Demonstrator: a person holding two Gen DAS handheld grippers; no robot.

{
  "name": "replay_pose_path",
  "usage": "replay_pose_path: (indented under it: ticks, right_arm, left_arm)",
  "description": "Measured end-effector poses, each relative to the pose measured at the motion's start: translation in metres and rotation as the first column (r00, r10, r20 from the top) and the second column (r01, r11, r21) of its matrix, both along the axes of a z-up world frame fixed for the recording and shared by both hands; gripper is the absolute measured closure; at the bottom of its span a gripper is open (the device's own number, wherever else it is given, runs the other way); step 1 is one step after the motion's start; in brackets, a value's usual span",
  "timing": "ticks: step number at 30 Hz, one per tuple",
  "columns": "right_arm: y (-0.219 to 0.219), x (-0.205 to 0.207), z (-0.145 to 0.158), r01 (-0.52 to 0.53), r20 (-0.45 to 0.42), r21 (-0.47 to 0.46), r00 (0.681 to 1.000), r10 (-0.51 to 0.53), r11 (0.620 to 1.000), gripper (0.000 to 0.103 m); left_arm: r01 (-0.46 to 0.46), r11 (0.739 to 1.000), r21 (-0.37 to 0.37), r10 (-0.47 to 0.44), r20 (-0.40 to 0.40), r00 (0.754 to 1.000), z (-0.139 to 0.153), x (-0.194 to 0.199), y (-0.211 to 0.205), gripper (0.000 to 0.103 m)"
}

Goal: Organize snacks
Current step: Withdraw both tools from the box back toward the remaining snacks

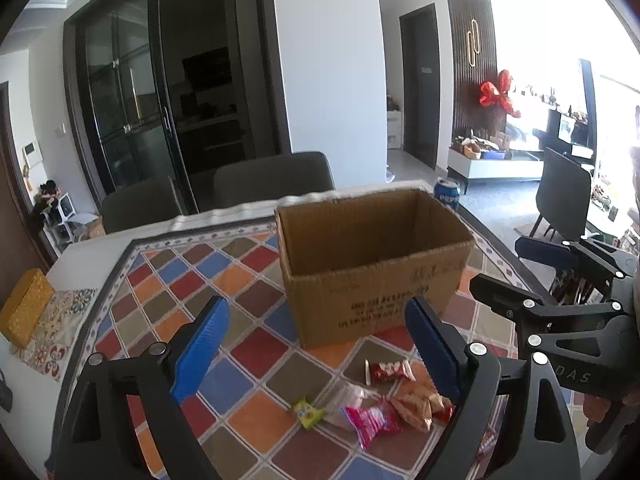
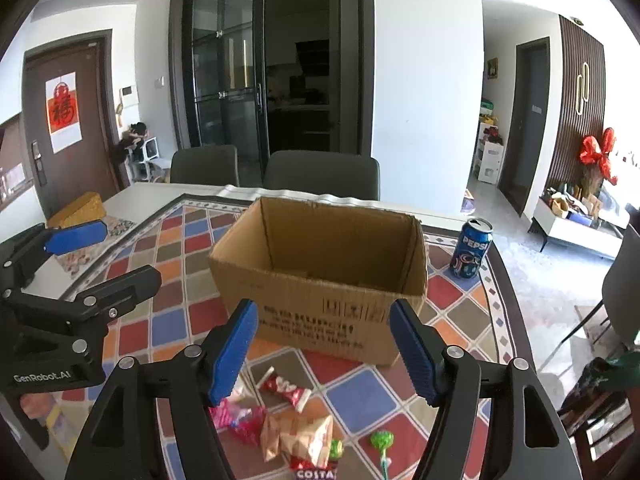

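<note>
**Snacks still loose, box empty**

Left gripper [image 1: 316,344]: jaws spread wide, nothing between them. Right gripper [image 2: 324,352]: jaws also apart, empty. Both hang above the near edge of the table [image 2: 160,192], side by side, pointing down at the snacks [image 2: 296,436], a loose heap of small wrappers on the checkered cloth [image 1: 248,280]. Box [image 2: 320,276] stands just behind the heap, mid-table, open-topped; what shows of its inside looks bare. Can [image 2: 470,248] by the far right edge. Judgement: sorting barely begun; every wrapper remains to be lifted in.

Left claw [image 1: 316,344] and right claw [image 2: 324,348] hover side by side, tilted downward, jaws spread, gripping nothing.
</note>
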State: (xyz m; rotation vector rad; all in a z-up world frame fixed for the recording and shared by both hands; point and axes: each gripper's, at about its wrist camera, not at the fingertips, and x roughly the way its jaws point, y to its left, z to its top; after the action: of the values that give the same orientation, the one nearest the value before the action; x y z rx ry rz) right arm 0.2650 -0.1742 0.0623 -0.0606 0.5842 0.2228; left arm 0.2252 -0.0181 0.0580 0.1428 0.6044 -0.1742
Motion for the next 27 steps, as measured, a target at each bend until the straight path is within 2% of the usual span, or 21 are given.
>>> replay_pose_path:
  ticks: [15,27]
  right_arm:
    - [0.008,-0.036,-0.037,-0.031,-0.048,-0.046,0.998,0.029,0.998,0.034]
    - [0.013,-0.04,-0.081,-0.067,-0.167,-0.073,0.984,0.054,0.995,0.034]
  left_arm:
    - [0.022,1.0,-0.016,-0.024,-0.11,0.994,-0.058,-0.038,0.003,0.013]
    - [0.079,0.997,0.002,-0.077,-0.179,0.981,-0.106,-0.043,0.002,0.013]
